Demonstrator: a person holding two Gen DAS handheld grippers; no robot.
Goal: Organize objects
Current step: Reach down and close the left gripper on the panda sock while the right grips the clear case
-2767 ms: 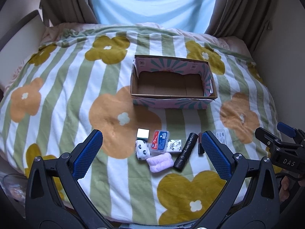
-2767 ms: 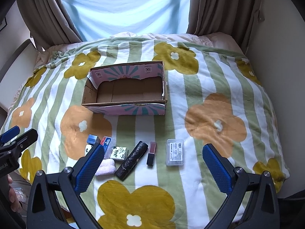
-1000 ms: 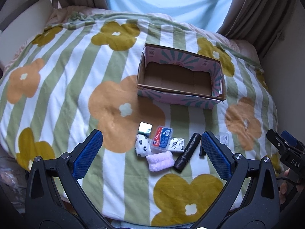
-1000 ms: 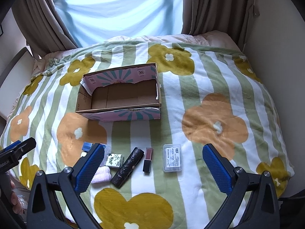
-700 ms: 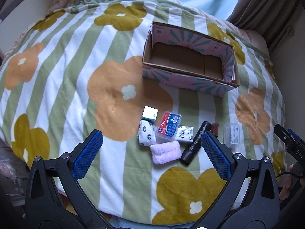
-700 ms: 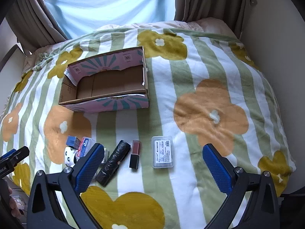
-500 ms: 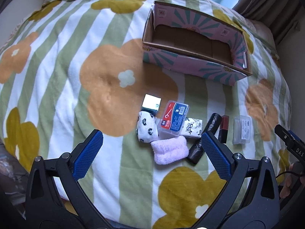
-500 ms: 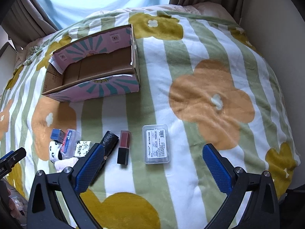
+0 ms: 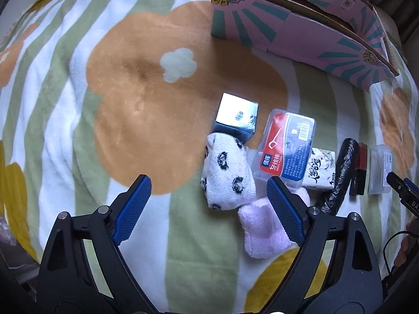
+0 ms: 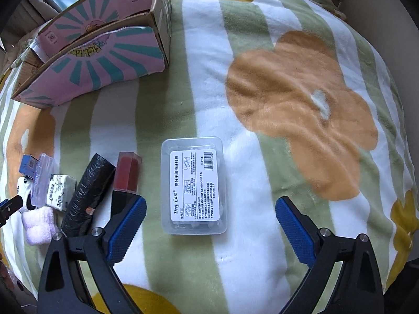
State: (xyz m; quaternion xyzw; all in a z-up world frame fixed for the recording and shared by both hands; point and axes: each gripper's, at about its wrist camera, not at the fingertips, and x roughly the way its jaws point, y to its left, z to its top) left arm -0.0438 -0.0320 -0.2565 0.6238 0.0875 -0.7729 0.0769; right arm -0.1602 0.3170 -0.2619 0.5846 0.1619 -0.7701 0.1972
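While both tools gape, clear case (image 10: 194, 185) sits unboxed.

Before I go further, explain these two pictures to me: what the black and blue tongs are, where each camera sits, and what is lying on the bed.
The tongs are hand-held grippers, one per hand, each carrying a camera looking along its fingers. The left gripper is open, holding nothing, above a spotted white sock, a pink sock, a red-and-blue floss box and a small silver-topped box. The right gripper is open too, over a clear plastic case, beside a red lipstick and a black roll. All lie on a flowered blanket; a pink cardboard box sits beyond.
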